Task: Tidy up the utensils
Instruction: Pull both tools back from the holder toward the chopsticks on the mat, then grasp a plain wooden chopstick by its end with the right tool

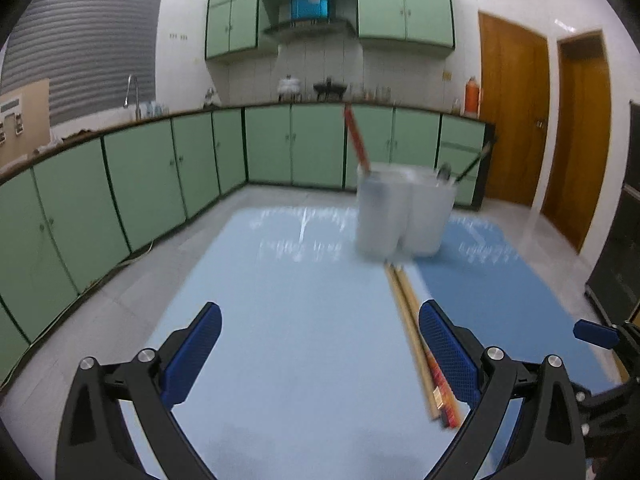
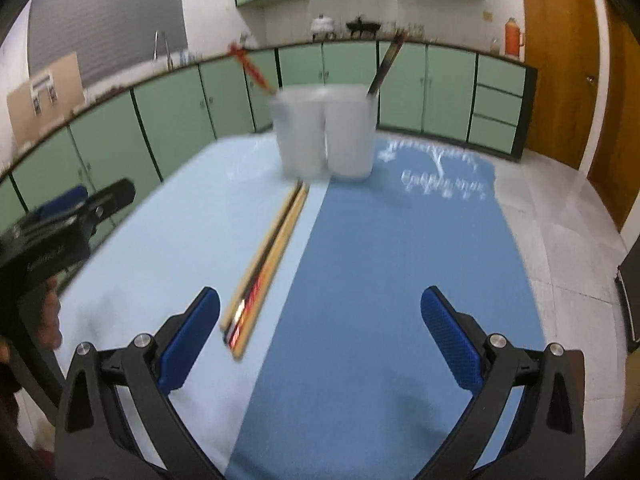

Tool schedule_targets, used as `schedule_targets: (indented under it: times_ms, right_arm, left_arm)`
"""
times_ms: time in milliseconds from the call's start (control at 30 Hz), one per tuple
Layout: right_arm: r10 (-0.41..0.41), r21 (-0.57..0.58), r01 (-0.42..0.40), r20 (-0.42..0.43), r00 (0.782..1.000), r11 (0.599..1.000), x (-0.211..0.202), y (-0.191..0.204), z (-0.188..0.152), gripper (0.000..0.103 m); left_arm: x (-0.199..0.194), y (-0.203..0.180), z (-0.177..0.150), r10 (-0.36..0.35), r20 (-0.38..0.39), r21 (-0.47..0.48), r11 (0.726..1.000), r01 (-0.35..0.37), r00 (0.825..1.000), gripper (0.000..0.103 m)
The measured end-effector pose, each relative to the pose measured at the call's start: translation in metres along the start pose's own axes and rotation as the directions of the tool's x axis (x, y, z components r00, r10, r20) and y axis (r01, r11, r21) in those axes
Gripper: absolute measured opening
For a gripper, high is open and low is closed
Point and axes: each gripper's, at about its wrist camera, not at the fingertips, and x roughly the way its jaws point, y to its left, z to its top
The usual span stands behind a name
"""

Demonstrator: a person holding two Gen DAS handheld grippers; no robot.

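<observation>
**Chopsticks wait on the desk, both grippers empty**

I judge that the step in hand is to pick up the chopsticks that lie together on the desk, and to put them in one of the two white cups at the far side. The bundle lies along the border between the light blue mat and the dark blue mat, with its far end almost touching the cups. Each cup already has some utensil standing in it; the pictures are blurred, so I cannot say exactly which ones.

To do this well, I would first let the rig become steady, because both views are smeared. Then I would bring one gripper across the bundle, not along it, so that the jaws close on all sticks together. I would take them near the middle, so they do not tip when lifted. Thin sticks on a smooth mat may roll apart, so I would close slowly and low.

The left gripper has its jaws spread wide and holds nothing; the chopsticks pass just beside its right finger, and I cannot tell if they touch. The right gripper is also wide open and empty, and the near end of the bundle lies just beside its left finger.
</observation>
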Motion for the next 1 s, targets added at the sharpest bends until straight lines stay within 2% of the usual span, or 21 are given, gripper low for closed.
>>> schedule_targets:
  times_ms: [100, 267, 400, 467, 633, 867, 1000]
  right_arm:
    - [0.020, 0.023, -0.019, -0.037, 0.999, 1.000, 0.011, 0.009, -0.011, 0.098]
    - [0.012, 0.042, -0.010, -0.040, 0.999, 0.999, 0.016, 0.019, -0.020, 0.096]
    - [-0.003, 0.016, 0.004, -0.066, 0.998, 1.000, 0.023, 0.026, -0.023, 0.075]
    - [0.000, 0.015, 0.001, -0.080, 0.997, 1.000, 0.027, 0.028, -0.025, 0.072]
    - [0.018, -0.021, -0.021, -0.116, 0.993, 1.000, 0.033, 0.039, -0.029, 0.052]
    - [0.005, -0.039, -0.010, -0.117, 0.993, 0.999, 0.035, 0.044, -0.032, 0.038]
    - [0.003, -0.051, -0.009, -0.112, 0.994, 0.999, 0.035, 0.043, -0.032, 0.015]
  left_arm:
    - [0.008, 0.001, -0.009, 0.009, -0.043, 0.022, 1.000, -0.008, 0.999, 0.097]
    - [0.013, 0.004, -0.022, 0.016, -0.085, 0.065, 0.998, -0.011, 0.996, 0.097]
    - [0.016, 0.012, -0.030, 0.014, -0.110, 0.049, 0.999, -0.008, 0.994, 0.097]
    - [0.019, 0.016, -0.033, 0.013, -0.127, 0.041, 0.999, -0.008, 0.992, 0.097]
    - [0.022, 0.017, -0.035, 0.000, -0.150, 0.045, 0.999, 0.007, 0.989, 0.097]
    - [0.027, 0.016, -0.036, -0.034, -0.174, 0.019, 0.999, 0.038, 0.984, 0.097]
    - [0.030, 0.016, -0.036, -0.039, -0.184, 0.006, 0.999, 0.041, 0.982, 0.097]
